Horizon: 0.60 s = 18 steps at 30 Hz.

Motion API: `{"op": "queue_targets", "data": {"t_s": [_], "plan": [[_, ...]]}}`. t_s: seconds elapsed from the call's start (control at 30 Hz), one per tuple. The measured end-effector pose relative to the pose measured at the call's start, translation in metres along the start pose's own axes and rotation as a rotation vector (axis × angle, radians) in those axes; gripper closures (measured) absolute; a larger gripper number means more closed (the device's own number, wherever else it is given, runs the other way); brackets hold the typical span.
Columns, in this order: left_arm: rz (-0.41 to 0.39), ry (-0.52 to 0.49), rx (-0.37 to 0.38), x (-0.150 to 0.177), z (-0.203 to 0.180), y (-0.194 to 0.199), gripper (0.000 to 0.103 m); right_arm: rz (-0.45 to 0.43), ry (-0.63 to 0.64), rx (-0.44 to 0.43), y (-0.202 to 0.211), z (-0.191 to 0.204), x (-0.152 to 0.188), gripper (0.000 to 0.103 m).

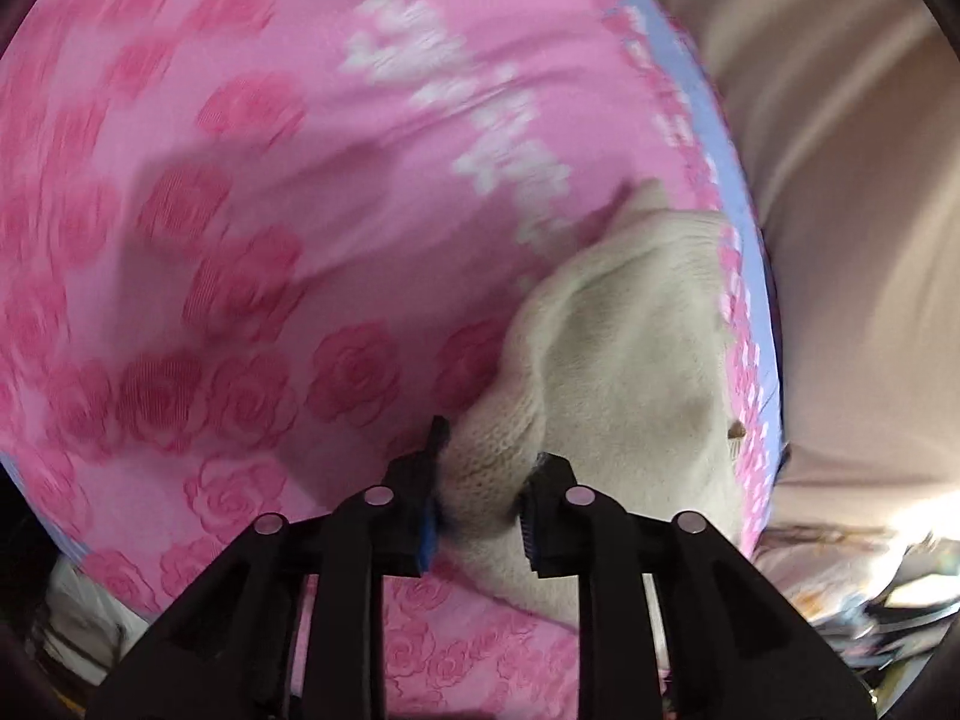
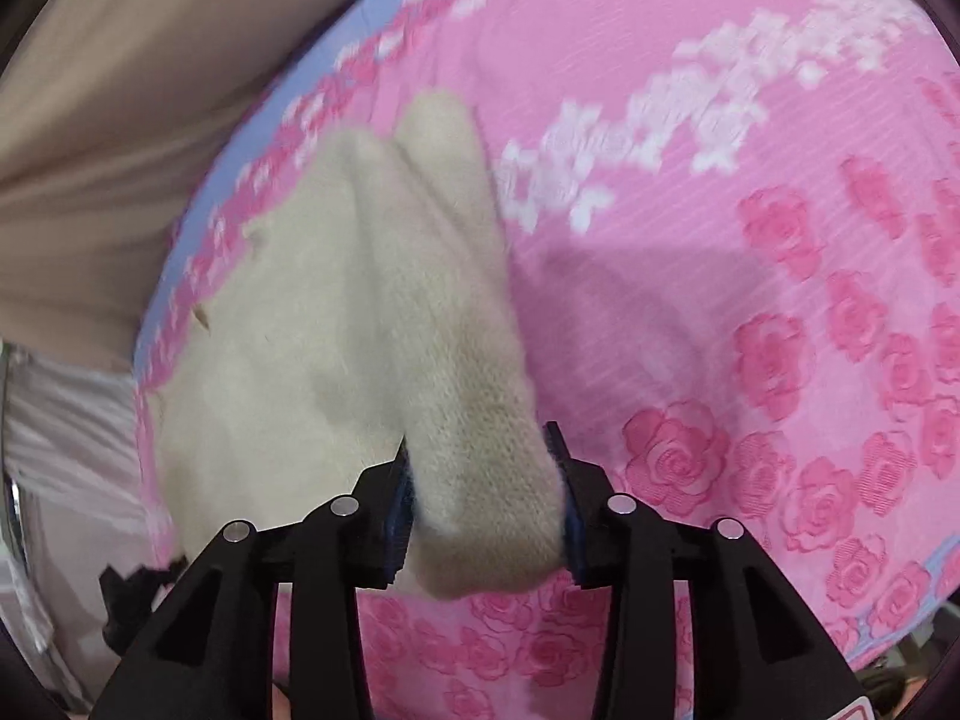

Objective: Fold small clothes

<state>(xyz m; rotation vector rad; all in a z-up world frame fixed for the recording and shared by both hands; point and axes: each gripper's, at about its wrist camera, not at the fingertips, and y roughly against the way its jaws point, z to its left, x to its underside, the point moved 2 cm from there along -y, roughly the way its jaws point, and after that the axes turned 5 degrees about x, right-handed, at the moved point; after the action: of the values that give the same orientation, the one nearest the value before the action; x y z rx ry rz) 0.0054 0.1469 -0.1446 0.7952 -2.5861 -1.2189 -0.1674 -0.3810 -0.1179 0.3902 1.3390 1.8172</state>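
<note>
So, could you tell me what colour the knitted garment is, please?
Cream, plain knit garment; clearest in the right wrist view.

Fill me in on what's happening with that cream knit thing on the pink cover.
A person is working two handheld grippers on a small cream knitted garment lying on a pink rose-patterned bedcover. The left gripper and the right gripper are each shut on a bunched part of the knit. The garment lies near the cover's blue-trimmed edge, rumpled and not folded flat. Both views are motion-blurred.
</note>
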Motion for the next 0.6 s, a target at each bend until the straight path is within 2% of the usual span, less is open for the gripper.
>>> {"op": "queue_targets", "data": {"t_s": [0.03,0.07,0.1,0.17,0.2,0.23,0.27,0.3,0.4,0.43,0.47,0.5,0.53,0.57,0.6], "plan": [[-0.012,-0.037,-0.012,-0.003,-0.006,0.005,0.073,-0.063,0.018,0.037,0.014,0.004,-0.007,0.058],[-0.044,-0.078,-0.051,-0.007,-0.013,0.015,0.064,-0.134,0.047,0.058,0.029,0.011,-0.015,0.057],[-0.076,-0.093,-0.066,-0.014,-0.016,0.022,0.060,-0.173,0.071,0.056,0.038,0.019,-0.023,0.056],[-0.147,-0.107,-0.053,-0.026,-0.023,0.045,0.059,-0.185,0.115,0.014,0.042,0.039,-0.042,0.044],[-0.189,-0.104,-0.042,-0.035,-0.029,0.055,0.050,-0.162,0.146,-0.008,0.035,0.051,-0.052,0.033],[-0.212,-0.108,-0.031,-0.042,-0.035,0.059,0.043,-0.138,0.184,-0.018,0.024,0.064,-0.062,0.032],[-0.224,-0.125,-0.013,-0.054,-0.047,0.057,0.032,-0.131,0.215,-0.012,0.014,0.074,-0.067,0.032],[-0.213,-0.143,-0.005,-0.062,-0.055,0.050,0.026,-0.130,0.256,0.012,-0.001,0.084,-0.076,0.032],[-0.121,-0.248,-0.017,-0.080,-0.080,0.007,0.024,-0.074,0.286,0.066,-0.047,0.100,-0.091,0.032],[-0.089,-0.279,-0.047,-0.083,-0.086,-0.010,0.024,-0.052,0.281,0.072,-0.060,0.100,-0.092,0.039],[-0.040,-0.310,-0.064,-0.084,-0.093,-0.034,0.032,-0.033,0.281,0.072,-0.070,0.101,-0.093,0.053],[0.001,-0.335,-0.060,-0.082,-0.096,-0.048,0.064,-0.011,0.285,0.078,-0.078,0.102,-0.092,0.098],[0.045,-0.365,-0.085,-0.080,-0.101,-0.062,0.086,-0.026,0.274,0.073,-0.075,0.102,-0.093,0.095],[0.069,-0.378,-0.098,-0.078,-0.103,-0.069,0.095,-0.067,0.257,0.040,-0.066,0.102,-0.094,0.096],[0.046,-0.374,-0.068,-0.077,-0.106,-0.066,0.095,-0.114,0.242,0.018,-0.053,0.103,-0.097,0.096]]}}
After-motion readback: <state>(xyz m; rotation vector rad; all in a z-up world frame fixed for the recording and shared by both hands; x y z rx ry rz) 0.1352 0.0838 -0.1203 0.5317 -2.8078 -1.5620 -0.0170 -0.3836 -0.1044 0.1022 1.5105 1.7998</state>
